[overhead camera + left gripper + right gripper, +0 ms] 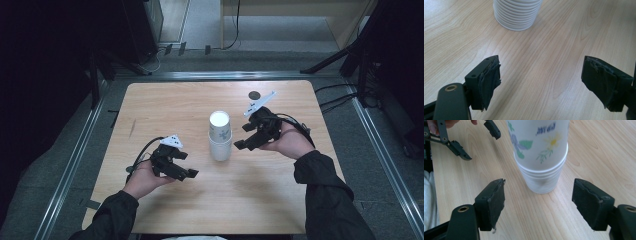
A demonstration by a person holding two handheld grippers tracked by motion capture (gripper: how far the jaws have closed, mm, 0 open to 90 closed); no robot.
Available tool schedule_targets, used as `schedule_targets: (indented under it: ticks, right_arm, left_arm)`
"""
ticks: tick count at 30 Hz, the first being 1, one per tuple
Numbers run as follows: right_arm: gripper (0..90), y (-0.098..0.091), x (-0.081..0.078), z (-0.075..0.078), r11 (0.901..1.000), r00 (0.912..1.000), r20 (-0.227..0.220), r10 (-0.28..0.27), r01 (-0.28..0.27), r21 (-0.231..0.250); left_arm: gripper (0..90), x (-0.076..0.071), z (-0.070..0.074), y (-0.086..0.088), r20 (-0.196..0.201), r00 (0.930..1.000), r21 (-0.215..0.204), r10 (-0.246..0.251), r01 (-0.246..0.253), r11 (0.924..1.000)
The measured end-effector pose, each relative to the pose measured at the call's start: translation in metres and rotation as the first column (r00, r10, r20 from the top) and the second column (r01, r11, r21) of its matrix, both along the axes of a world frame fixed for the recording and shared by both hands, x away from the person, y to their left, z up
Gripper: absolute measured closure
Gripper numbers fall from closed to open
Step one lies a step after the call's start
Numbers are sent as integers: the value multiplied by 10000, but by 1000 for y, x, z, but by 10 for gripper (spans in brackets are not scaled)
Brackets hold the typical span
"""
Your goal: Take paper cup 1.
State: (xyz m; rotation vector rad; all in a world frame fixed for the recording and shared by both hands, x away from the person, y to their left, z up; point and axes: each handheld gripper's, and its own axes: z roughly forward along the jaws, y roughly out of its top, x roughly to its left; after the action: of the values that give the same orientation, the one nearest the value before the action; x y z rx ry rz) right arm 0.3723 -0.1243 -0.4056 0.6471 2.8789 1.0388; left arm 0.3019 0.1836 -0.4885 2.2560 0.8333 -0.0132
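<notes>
1. In the high view, the left hand-held gripper (186,165) sits in the lower left of the frame, low over the table (150,105), pointing right toward the middle. Its jaws are spread with nothing between them.
2. The right hand-held gripper (246,136) is right of centre, held in the person's hand and tipped down to the left. Its jaws are spread apart and press on nothing.
3. The stack of paper cups (220,136) stands upside down near the middle of the table, between the two hand-held grippers and touching neither.
4. In the right gripper view, the stack fills the upper centre: white, the upper cup printed with flowers and green leaves.
5. In the left gripper view, its many nested white rims show at the top.
</notes>
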Motion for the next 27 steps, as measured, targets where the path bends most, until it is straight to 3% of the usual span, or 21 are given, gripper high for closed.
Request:
schedule_targets:
  ticks: [13,27]
  right_arm:
    - [247,29,16,19,9936,9968,-6,803,-800,-800]
    - [245,63,27,33,9829,9927,131,1197,-1166,-1423]
  left_arm:
    - [156,1,-1,0,-82,10000,62,-42,42,10000]
    - [156,2,-1,0,-217,9997,73,-64,66,10000]
